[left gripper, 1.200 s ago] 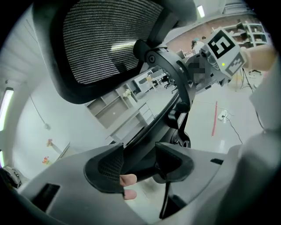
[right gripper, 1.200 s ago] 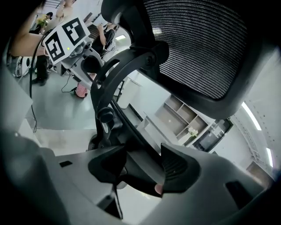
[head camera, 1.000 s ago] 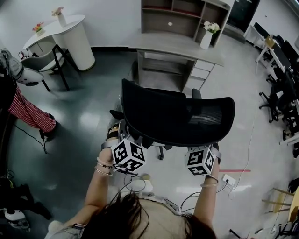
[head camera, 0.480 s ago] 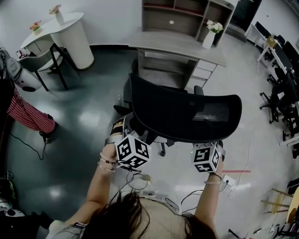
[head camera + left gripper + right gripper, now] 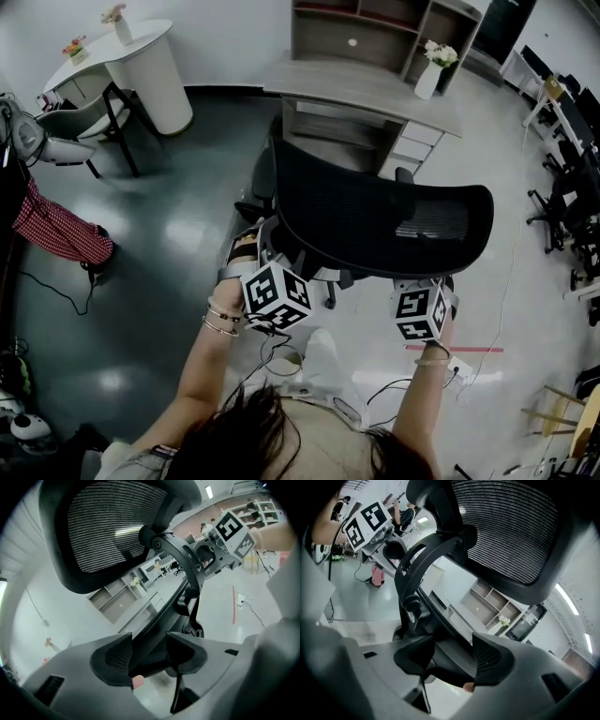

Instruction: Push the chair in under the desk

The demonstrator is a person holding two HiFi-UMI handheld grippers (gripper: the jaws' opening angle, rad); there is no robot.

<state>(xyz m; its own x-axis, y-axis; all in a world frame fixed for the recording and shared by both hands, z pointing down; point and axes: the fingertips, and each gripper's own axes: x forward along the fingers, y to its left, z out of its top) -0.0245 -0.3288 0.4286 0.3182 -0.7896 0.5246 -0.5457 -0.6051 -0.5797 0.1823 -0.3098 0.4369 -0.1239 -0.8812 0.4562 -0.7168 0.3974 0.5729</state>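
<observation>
The chair [image 5: 375, 220] stands on the floor [image 5: 169, 244] just in front of the table [image 5: 366, 89], its black mesh backrest turned toward the person and its seat side facing the table's front edge. From the head view the wide backrest hides the seat, so how far the seat reaches under the front edge cannot be told. One armrest [image 5: 405, 174] shows past the backrest, close to the drawers below the table's right end.

The left gripper [image 5: 150, 656] is clamped on the chair: a black strut [image 5: 161, 618] of the back frame runs up between its two jaws and fills the gap, with both pads pressed against it. The right gripper [image 5: 452, 660] is closed the same way on the matching strut [image 5: 440, 637] at the other side of the frame (each gripper's marker cube is visible in the other's view, across the frame). In the head view both grippers sit low behind the backrest, one at each lower corner, with the person's forearms reaching forward to them.

A white vase of flowers [image 5: 431, 75] stands near the table's right edge, and a shelf unit [image 5: 375, 28] rises along the back edge. A red line [image 5: 455, 349] marks the floor below the right gripper.
</observation>
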